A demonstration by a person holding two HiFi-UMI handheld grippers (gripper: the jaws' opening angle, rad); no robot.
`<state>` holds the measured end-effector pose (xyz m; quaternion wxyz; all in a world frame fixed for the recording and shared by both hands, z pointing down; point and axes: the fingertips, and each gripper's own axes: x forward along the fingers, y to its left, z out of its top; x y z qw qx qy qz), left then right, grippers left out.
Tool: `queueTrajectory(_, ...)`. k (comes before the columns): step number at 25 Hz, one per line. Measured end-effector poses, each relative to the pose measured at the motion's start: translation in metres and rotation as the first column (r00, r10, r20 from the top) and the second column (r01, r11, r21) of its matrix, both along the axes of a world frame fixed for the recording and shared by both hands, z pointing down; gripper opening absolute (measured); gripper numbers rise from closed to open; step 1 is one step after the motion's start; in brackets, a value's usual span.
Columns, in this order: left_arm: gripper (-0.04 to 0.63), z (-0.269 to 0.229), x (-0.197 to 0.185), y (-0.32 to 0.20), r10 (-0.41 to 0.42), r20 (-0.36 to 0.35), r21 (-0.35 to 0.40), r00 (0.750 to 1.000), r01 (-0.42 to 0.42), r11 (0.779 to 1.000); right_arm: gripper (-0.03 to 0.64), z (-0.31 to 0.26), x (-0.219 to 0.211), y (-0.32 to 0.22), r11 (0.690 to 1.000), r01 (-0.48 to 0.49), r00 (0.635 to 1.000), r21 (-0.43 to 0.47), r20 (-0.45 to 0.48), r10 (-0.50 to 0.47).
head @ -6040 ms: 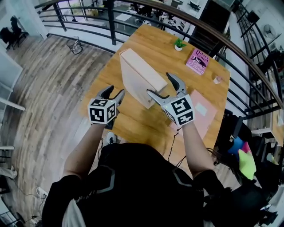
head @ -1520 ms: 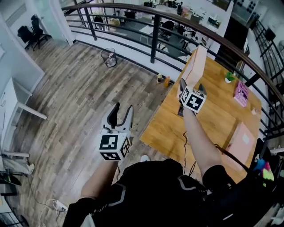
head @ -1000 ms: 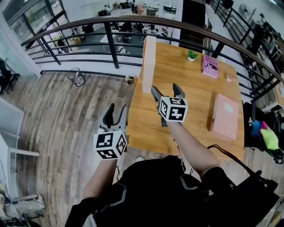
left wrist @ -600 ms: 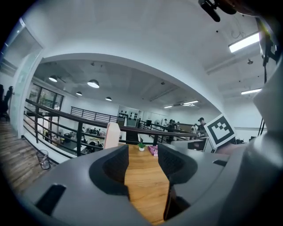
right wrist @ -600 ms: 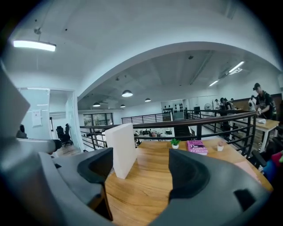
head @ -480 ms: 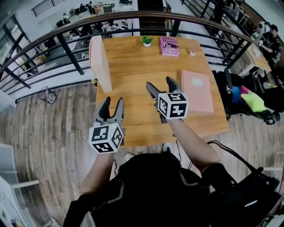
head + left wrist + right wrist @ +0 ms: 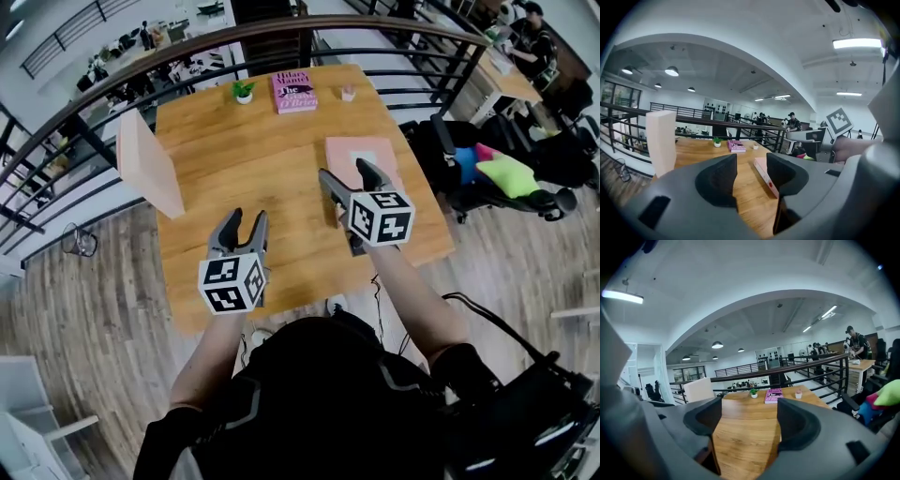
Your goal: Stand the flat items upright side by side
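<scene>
Found already upright at the left edge of the wooden tabletop [image 7: 253,150]: one pale pink flat cardboard box [image 7: 150,173]. Held the left gripper [image 7: 246,217] partly open and empty over the near edge. Kept the right gripper [image 7: 345,171] wide, jaws just closing a little, nothing between them. Lay flat just beyond the right gripper, long axis pointing away: a second pink flat box [image 7: 352,148], nearer that hand. Both shut; contents unknown.

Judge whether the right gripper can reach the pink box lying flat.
Probably yes: the right gripper hovers beside the pink box, jaws empty and apart though just closing; nothing blocks it.
</scene>
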<state>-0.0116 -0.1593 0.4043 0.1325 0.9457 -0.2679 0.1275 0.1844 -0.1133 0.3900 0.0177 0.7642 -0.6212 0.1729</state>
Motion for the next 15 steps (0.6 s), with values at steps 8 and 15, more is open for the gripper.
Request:
queueTrajectory(8, 0.216, 0.044, 0.084, 0.05, 0.137, 0.011, -0.174, 0.991, -0.133, 0.976, 0.374, 0.029, 0.108, 0.051, 0.997, -0.068, 0.995, -0.037, 0.064, 0.071)
queueTrajectory(15, 0.269, 0.087, 0.139, 0.081, 0.228, 0.041, -0.315, 0.973, -0.204, 0.927, 0.355, 0.059, 0.191, 0.06, 0.998, -0.03, 0.994, -0.053, 0.101, 0.035)
